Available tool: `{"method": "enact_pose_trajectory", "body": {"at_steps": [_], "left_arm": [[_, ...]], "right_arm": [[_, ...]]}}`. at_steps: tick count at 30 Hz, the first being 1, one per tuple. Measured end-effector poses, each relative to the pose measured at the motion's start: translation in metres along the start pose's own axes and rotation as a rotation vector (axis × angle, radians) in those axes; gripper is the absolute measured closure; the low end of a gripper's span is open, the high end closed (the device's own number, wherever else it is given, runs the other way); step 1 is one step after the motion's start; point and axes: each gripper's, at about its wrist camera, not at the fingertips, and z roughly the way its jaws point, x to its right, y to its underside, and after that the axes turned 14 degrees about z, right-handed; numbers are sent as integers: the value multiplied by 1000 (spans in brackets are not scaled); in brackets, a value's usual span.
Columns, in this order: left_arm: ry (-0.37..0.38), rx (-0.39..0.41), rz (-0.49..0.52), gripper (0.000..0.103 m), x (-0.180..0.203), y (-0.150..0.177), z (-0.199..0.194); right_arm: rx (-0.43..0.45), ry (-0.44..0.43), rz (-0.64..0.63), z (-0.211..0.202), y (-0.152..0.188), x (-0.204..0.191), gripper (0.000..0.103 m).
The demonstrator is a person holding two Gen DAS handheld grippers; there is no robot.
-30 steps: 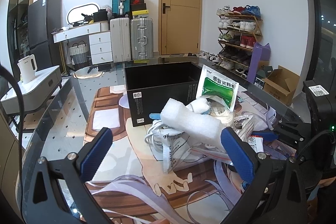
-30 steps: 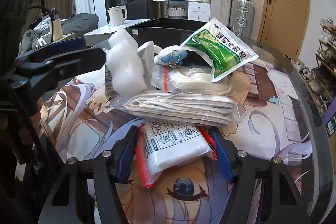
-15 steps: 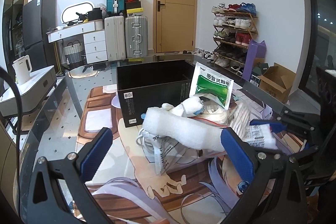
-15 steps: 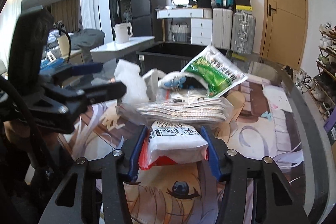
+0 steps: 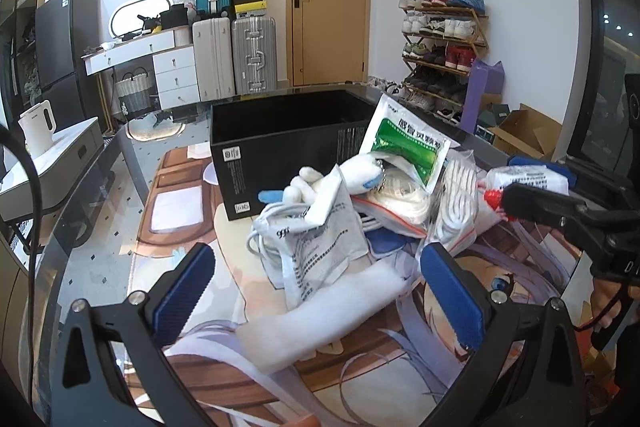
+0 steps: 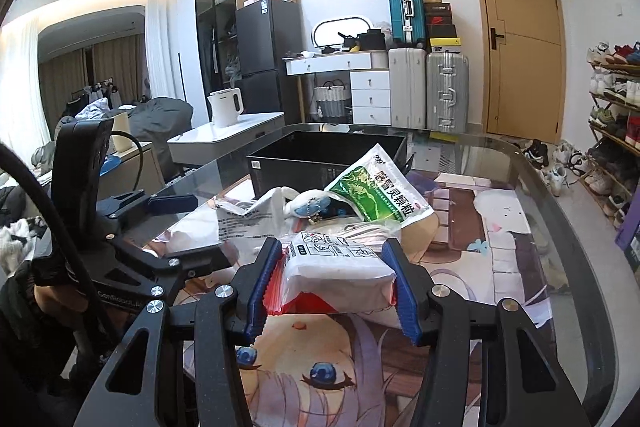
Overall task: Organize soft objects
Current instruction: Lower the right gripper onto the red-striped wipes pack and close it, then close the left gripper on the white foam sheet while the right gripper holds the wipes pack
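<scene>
Right gripper (image 6: pixel 334 281) clamps the white packet (image 6: pixel 338 267); left gripper (image 5: pixel 316 291), fingers spread, straddles foam (image 5: pixel 320 311). The slick packet may slip.

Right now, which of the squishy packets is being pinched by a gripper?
The white zip bag with the red strip, squeezed in the right gripper. The green packet and others lie loose in the pile.

Open black cardboard box (image 5: pixel 288 147) sits on glass table (image 5: pixel 100 195) at 12 o'clock of soft-item pile. Green-printed foil sachet (image 5: pixel 408 143) leans on box wall, approx. 1 o'clock. White plush toy (image 5: pixel 352 175) lies atop grey printed plastic bag (image 5: pixel 324 239), pile ctr. White foam strip (image 5: pixel 320 315) lies at 6 o'clock, w/ white wipes pack (image 6: pixel 336 263) at 3 o'clock.
</scene>
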Motion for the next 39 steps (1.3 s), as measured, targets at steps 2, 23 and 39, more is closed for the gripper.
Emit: {"method": "enact_pose_trajectory", "body": {"at_steps": [2, 23, 39], "left_arm": [[7, -6, 4, 0, -2, 3, -2], [121, -105, 111, 59, 7, 23, 9], [160, -8, 62, 82, -4, 21, -34]], "right_arm": [[6, 4, -1, -1, 0, 0, 50], [10, 15, -12, 3, 3, -2, 50], [59, 7, -18, -6, -2, -9, 50]]}}
